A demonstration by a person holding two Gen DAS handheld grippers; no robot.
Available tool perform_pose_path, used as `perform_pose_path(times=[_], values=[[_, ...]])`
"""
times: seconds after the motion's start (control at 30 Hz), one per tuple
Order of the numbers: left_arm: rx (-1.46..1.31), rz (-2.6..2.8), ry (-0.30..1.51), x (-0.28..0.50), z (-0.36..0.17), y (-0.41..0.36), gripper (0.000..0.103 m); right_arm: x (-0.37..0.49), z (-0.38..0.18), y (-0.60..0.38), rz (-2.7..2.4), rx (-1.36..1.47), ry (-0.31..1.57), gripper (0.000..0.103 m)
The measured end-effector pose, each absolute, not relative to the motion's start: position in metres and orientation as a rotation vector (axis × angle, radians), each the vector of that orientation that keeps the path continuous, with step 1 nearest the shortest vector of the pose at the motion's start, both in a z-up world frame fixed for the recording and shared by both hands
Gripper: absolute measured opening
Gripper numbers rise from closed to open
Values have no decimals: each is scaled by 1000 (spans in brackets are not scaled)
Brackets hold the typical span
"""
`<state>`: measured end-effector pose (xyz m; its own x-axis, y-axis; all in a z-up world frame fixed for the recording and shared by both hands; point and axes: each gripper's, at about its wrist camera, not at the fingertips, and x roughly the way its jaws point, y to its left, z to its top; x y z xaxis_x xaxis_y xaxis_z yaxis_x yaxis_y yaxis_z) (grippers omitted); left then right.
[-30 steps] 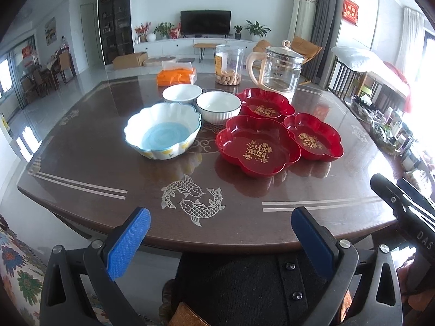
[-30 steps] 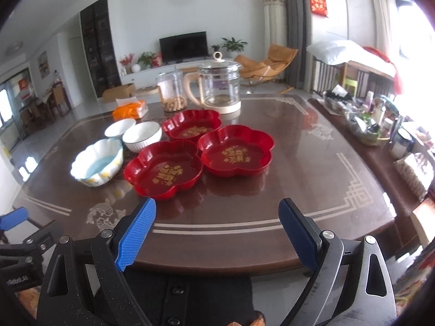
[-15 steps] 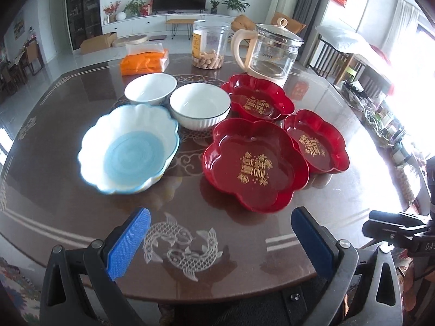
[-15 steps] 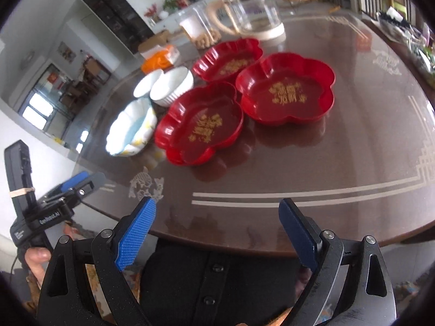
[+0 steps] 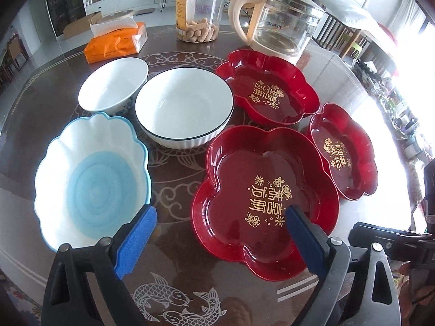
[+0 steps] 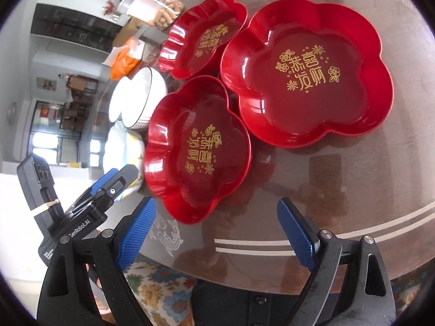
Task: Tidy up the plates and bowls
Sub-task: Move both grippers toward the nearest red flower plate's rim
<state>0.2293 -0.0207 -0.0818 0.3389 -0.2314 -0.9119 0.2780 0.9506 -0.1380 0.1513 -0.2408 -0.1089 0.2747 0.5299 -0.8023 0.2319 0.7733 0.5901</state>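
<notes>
Left view: your left gripper (image 5: pixel 217 237), released, has closed in on the table (image 5: pixel 174 247); nearest red plate (image 5: pixel 265 198) at twelve, blue bowl (image 5: pixel 89 184) at ten.

Right view: your right gripper (image 6: pixel 217 228), also released, has tilted toward that plate (image 6: pixel 197 149); first pick looks near.

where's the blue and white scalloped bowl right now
In the left wrist view the scalloped bowl sits at the left of the table, just beyond the left gripper, with the ribbed white bowl behind it.
</notes>
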Motion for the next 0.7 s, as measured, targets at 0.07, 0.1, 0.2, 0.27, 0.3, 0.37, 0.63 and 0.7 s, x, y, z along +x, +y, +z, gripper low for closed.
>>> perform_pose_path(times=[0.07,0.1,0.2,0.27,0.3,0.37,0.63,0.7], values=[[53,-340,1192,233,-84,-23,87,155,-110,-237,205,673,1298,60],[54,-341,1196,235,-86,-24,87,154,-111,-237,198,678,1308,22],[57,-341,1210,241,-91,-27,85,155,-116,-235,197,685,1326,18],[58,-335,1220,246,-97,-28,83,158,-118,-235,189,679,1328,30],[54,-330,1226,248,-100,-28,82,159,-119,-235,189,671,1329,36],[36,-324,1236,251,-104,-25,81,160,-116,-235,173,658,1323,42],[26,-324,1266,260,-118,-30,66,173,-125,-231,109,595,1340,51],[36,-318,1269,261,-120,-33,60,178,-131,-230,83,577,1341,51]])
